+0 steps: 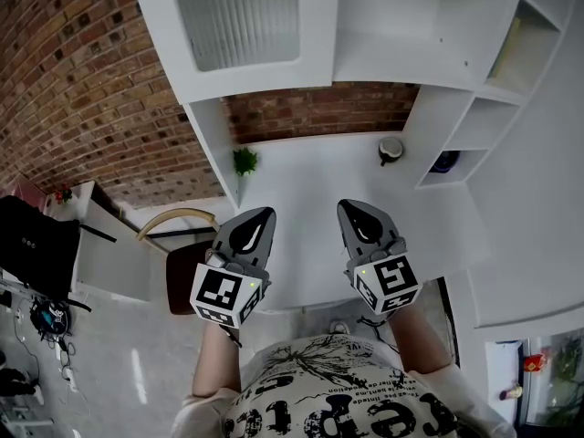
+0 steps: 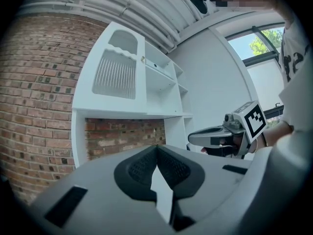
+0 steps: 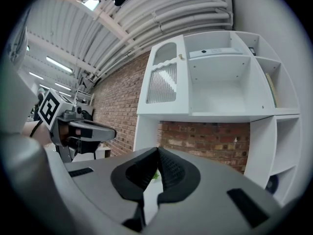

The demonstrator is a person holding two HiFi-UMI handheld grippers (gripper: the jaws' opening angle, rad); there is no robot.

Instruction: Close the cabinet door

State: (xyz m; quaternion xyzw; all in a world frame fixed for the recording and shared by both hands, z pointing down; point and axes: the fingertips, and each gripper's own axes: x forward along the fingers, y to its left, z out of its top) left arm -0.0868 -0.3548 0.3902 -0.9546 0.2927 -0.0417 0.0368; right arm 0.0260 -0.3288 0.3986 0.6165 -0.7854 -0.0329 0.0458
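We hold both grippers level over the white counter, side by side and apart from each other. The left gripper has its jaws pressed together, with nothing between them. The right gripper is the same: its pads meet at the tip and carry nothing.

The cabinet door, white with a ribbed panel, is ahead of the left gripper and higher than it, well apart from both grippers. In the right gripper view the door is up and a little to the left of the jaws, with a small knob on the edge nearer to the open compartment. This compartment is ahead of the right gripper and above it. We cannot tell if the door lies flat against the cabinet or stands a little out.

Beyond the left gripper there is a small green plant on the counter, and beyond the right gripper a small dark pot. A brick wall closes the niche behind them.
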